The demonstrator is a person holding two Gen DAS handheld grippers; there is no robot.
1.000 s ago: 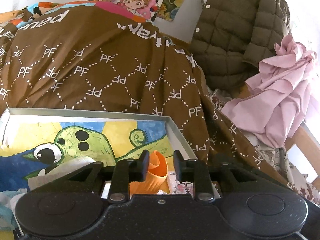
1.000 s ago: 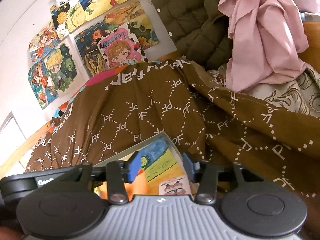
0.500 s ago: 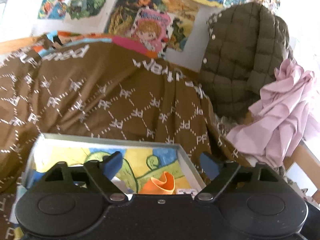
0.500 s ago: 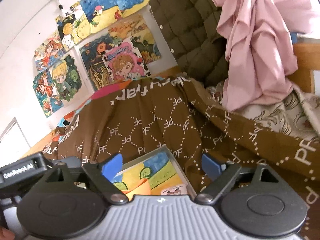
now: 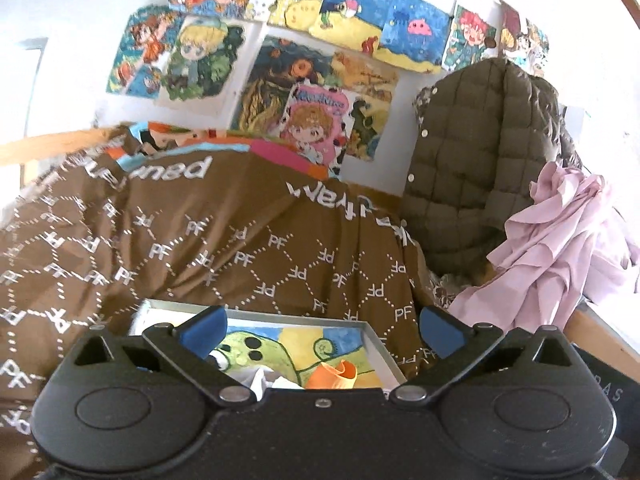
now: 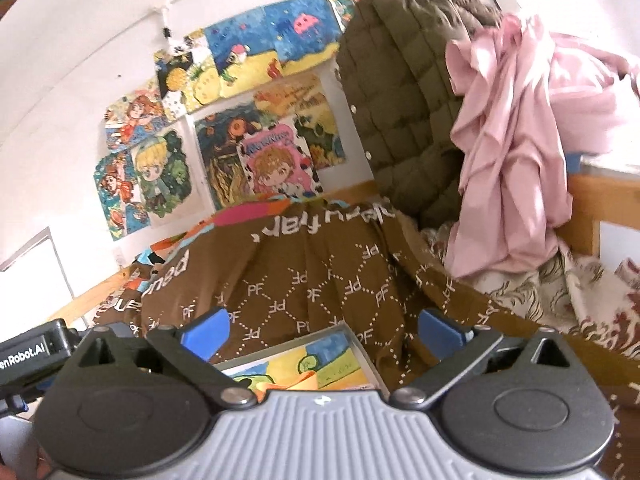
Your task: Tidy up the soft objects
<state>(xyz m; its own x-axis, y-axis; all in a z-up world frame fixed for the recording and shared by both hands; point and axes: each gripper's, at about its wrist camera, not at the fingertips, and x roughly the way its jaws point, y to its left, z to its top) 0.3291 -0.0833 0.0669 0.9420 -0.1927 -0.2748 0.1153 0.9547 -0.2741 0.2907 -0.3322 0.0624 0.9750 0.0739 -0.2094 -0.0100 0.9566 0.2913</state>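
In the left wrist view, a brown blanket [image 5: 240, 248] printed with white "PF" letters covers the bed on the left and runs to the middle. A shallow box [image 5: 376, 340] with a pale rim sits on this blanket, just beyond the left gripper [image 5: 322, 328], whose blue-tipped fingers are spread wide and hold nothing. The floor of the box shows a painted green cartoon creature on yellow and blue. Inside it lie an orange soft piece [image 5: 336, 374], curled at the top, and something white and crumpled [image 5: 260, 380] just left of it; what the white thing is cannot be told. To the right, an olive quilted jacket [image 5: 472, 168] hangs against the wall, and a pink cloth [image 5: 560, 248] drapes beside it, over a wooden bed rail.

In the right wrist view, the right gripper [image 6: 322, 328] is likewise spread wide and empty, above the same box [image 6: 364, 356], where an orange edge [image 6: 308, 380] peeks out.
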